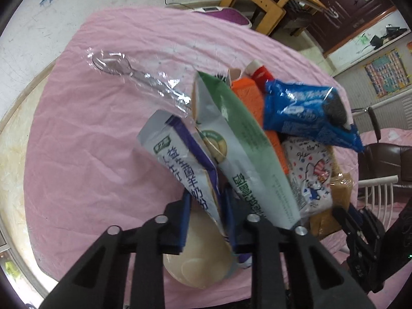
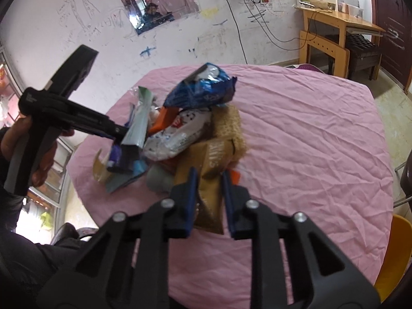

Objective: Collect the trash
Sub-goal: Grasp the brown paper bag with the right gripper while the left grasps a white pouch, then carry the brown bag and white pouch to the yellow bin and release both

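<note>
Left gripper (image 1: pixel 206 200) fingers clenched on purple-white sachet (image 1: pixel 180 159); cream bowl (image 1: pixel 198 257) beneath. Right gripper (image 2: pixel 209 193) fingers clenched on brown packet (image 2: pixel 208 180). Beyond, blue wrapper (image 2: pixel 203 90) tops trash pile on pink-covered desk (image 2: pixel 309 141).

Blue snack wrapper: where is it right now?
On top of the trash pile on the pink tablecloth: the blue snack wrapper sits at the pile's far side in the right wrist view, above the white printed packet.
</note>
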